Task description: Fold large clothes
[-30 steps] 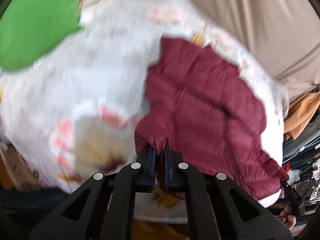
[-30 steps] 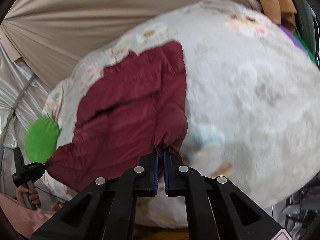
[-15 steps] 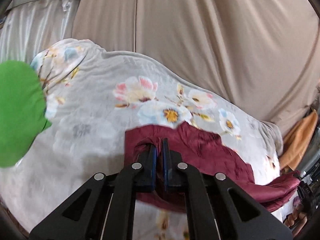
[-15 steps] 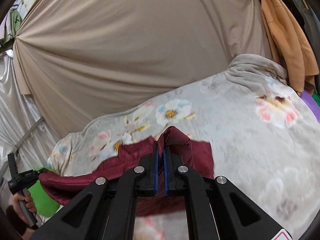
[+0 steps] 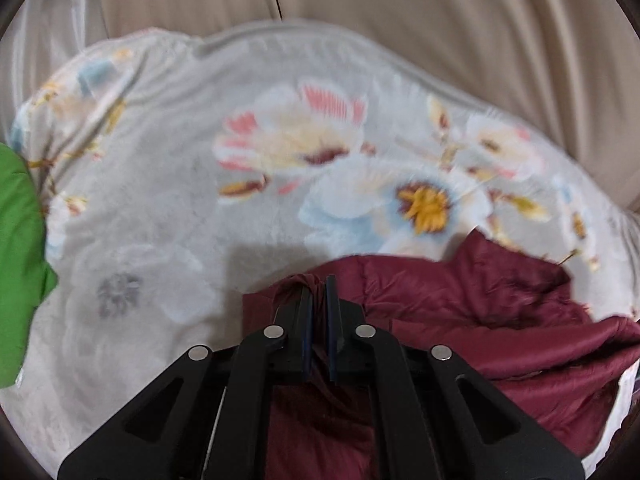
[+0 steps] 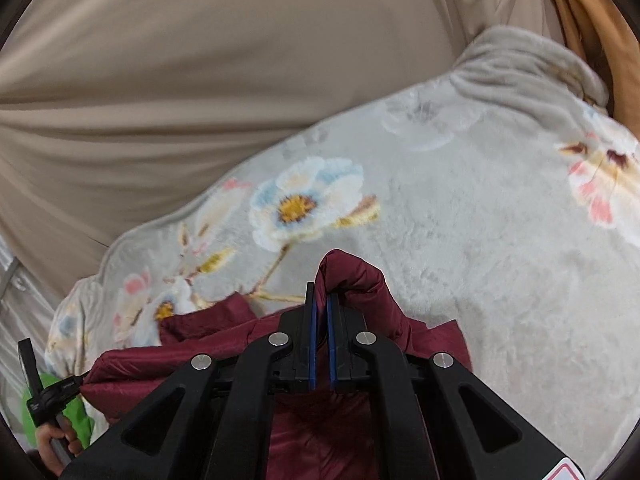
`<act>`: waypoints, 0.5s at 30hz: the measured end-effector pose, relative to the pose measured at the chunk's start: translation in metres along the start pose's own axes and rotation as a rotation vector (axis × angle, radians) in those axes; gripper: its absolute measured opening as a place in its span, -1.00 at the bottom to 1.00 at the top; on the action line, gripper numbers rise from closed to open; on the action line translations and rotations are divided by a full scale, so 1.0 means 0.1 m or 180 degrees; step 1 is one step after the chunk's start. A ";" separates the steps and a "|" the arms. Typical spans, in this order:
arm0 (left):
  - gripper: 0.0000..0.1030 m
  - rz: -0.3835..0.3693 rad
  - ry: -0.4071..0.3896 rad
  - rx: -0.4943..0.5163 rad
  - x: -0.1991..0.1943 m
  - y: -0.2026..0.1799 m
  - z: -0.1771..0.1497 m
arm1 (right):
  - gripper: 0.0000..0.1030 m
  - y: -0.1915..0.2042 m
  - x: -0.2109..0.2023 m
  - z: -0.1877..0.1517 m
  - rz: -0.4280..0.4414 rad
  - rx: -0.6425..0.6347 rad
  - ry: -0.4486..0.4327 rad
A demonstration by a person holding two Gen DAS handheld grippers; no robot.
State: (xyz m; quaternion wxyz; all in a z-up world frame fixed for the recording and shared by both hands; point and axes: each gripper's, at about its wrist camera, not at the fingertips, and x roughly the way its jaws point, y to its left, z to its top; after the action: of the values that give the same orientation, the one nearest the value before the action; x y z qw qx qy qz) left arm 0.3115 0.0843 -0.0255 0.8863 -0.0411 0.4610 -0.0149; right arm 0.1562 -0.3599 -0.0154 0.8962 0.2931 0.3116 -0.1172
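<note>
Beige curtain: draped cloth filling the background behind the bed in both wrist views, gathered in long folds.

Floral blanket: pale grey plush, printed with large white, pink and blue flowers with yellow centres; covers the whole work surface, its far hem running against the curtain, one far corner bunched in the right wrist view.

Maroon jacket: quilted, shiny fabric, the garment being folded. Lies on the blanket at the near edge, slung between the two grippers; the stretch between them is rumpled and partly lifted off the blanket, with a deep crease in the middle.

Green cushion: bright green, on the left edge of the bed, partly cut off by the frame; apart from the jacket in the left view.

Orange garment: hanging at the far right beyond the blanket's corner.

Left gripper: black frame, blue-edged jaws closed tight on a pinch of the jacket, a loop of maroon fabric rising beside the fingertips.

Right gripper: same make, jaws clamped on a puffed fold of the jacket that stands up above the tips.

Person's hand: bare fingers around the left gripper's handle, lower left corner of the right wrist view
</note>
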 end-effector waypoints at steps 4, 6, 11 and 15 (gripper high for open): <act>-0.70 -0.0055 0.0036 -0.0088 0.27 0.01 -0.01 | -0.80 -0.04 0.37 -0.07 -0.0133 -0.0071 0.0205; -0.49 -0.0243 -0.0091 -0.0359 0.22 0.13 0.03 | -0.59 -0.06 0.35 -0.05 -0.0191 0.0035 0.0168; 0.71 -0.0136 -0.0940 -0.1071 -0.51 0.57 0.09 | 0.37 -0.12 -0.46 0.09 -0.0207 0.0436 -0.0667; 0.72 -0.0313 -0.0434 -0.0831 -0.68 0.75 -0.24 | 0.37 -0.36 -0.84 -0.16 -0.0344 0.0324 -0.0324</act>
State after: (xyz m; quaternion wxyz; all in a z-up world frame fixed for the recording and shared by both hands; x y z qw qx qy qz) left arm 0.2515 0.1619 0.0095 0.9009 -0.1794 0.3952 0.0045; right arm 0.0684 -0.3766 0.0108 0.8872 0.3148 0.2747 -0.1959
